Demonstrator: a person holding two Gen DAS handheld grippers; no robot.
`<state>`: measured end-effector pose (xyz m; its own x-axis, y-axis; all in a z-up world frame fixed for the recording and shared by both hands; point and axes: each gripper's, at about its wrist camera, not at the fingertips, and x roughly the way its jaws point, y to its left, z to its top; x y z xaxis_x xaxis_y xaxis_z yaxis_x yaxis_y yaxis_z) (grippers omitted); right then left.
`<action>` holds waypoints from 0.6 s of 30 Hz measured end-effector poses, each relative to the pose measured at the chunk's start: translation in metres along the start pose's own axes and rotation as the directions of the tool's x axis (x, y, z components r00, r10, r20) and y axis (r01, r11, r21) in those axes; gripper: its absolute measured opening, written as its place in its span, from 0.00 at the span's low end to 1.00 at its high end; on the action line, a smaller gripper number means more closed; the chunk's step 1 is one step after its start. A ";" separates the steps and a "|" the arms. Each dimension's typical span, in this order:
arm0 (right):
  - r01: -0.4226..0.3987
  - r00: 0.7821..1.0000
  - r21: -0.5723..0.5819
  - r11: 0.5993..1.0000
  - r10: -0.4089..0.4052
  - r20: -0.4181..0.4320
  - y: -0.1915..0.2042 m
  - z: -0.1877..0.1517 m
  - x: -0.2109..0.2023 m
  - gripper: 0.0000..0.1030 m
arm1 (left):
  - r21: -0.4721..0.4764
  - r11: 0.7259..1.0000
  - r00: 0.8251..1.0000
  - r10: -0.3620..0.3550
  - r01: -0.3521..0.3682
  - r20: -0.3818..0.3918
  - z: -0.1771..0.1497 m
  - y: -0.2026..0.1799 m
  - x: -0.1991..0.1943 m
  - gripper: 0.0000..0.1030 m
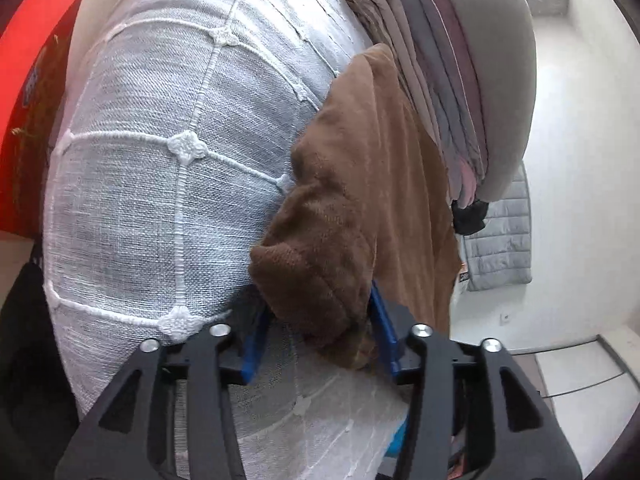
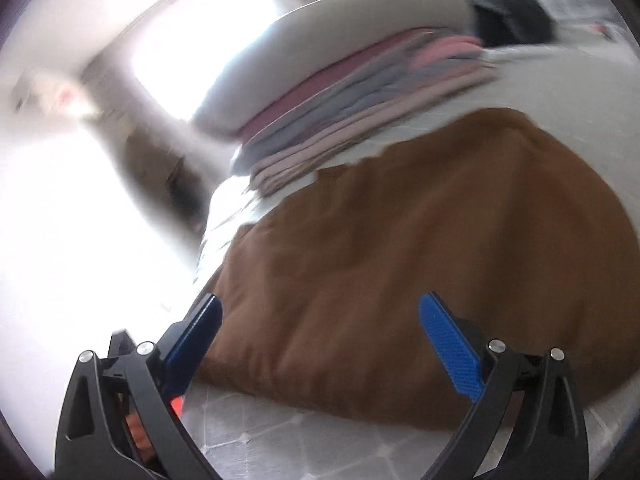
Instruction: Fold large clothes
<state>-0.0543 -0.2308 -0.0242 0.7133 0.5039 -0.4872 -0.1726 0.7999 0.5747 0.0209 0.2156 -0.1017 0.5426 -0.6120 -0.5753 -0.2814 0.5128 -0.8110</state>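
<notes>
Here the brown garment lies on the bed, its bunched corner lodged between the left tool's parted jaws, seemingly let go. From the right tool, gaping and empty, it is spread straight ahead, just beyond the tips.

A thick fold of the brown fleece garment sits between the left gripper's parted fingers, on the pale woven bedspread with raised white stitching. Beyond it lies the stack of folded grey and pink clothes. The garment spreads ahead of the right gripper.
</notes>
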 end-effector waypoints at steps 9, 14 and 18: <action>-0.058 0.992 0.202 0.978 0.079 -0.097 -0.035 -0.008 0.010 0.93 | -0.020 1.000 1.000 0.011 -0.011 0.014 0.008 -0.019 0.019 0.67; -0.009 0.997 0.348 0.937 0.035 -0.068 -0.098 -0.005 -0.087 0.93 | -0.038 0.999 1.000 0.007 -0.007 0.001 0.014 -0.021 0.025 0.67; -0.091 0.993 0.578 0.811 0.117 -0.007 -0.177 -0.043 -0.143 0.93 | -0.038 0.999 1.000 0.012 -0.012 -0.002 0.011 -0.018 0.021 0.67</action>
<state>-0.1546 -0.4302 -0.0841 0.6834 0.5960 -0.4216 0.1882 0.4141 0.8906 0.0462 0.1998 -0.0982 0.5373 -0.6072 -0.5854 -0.3182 0.4968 -0.8074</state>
